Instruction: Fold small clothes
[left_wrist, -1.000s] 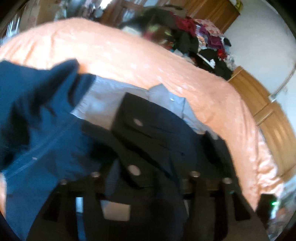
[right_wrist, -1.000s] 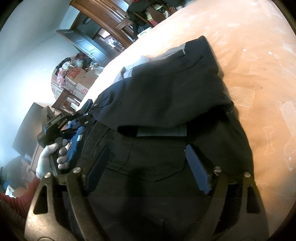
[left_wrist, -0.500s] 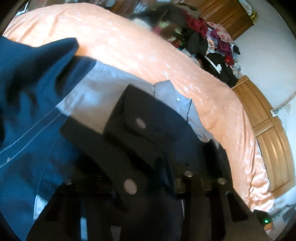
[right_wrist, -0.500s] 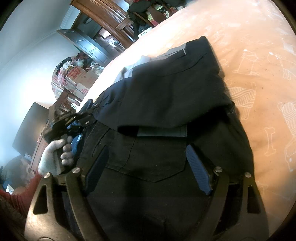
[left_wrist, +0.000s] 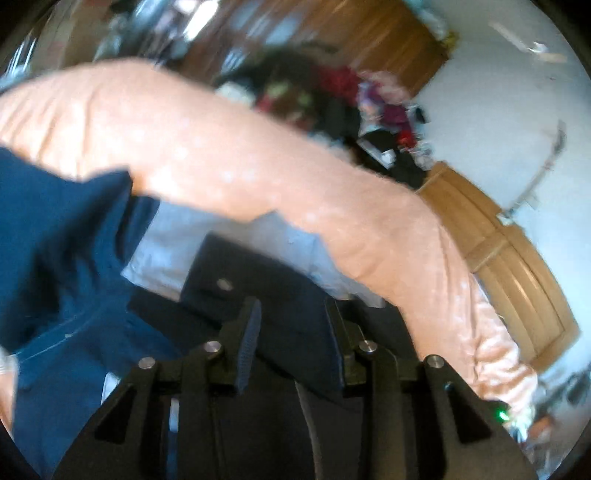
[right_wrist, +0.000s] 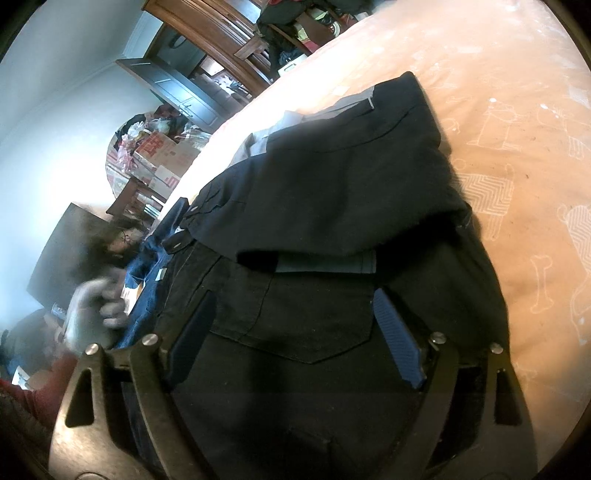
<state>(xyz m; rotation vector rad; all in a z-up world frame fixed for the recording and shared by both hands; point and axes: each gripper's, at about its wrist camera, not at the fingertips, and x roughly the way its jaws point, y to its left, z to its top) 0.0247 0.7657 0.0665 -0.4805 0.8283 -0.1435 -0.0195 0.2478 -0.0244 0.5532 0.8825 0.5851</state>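
Black trousers (right_wrist: 351, 177) lie folded on the peach bedcover (right_wrist: 498, 74), a back pocket and a grey waistband strip showing. My right gripper (right_wrist: 295, 328) hovers open just above the pocket, nothing between its blue pads. In the blurred left wrist view my left gripper (left_wrist: 293, 328) has its jaws half narrowed around a dark fold of the trousers (left_wrist: 258, 280). The left pad (left_wrist: 248, 343) still shows its ribbed face, so I cannot tell whether the cloth is clamped. The hand (right_wrist: 92, 310) holding that gripper is a blur at the trousers' left edge.
A blue denim garment (left_wrist: 55, 240) and a pale grey cloth (left_wrist: 173, 240) lie beside and under the trousers. A heap of clothes (left_wrist: 351, 96) sits past the bed's far edge, with wooden furniture (left_wrist: 517, 266) on the right. Cardboard boxes (right_wrist: 162, 155) crowd a side table.
The left gripper's jaws have narrowed and its body has come out from under the cloth. Its view has swung upward with blur. The right gripper and the trousers have stayed put.
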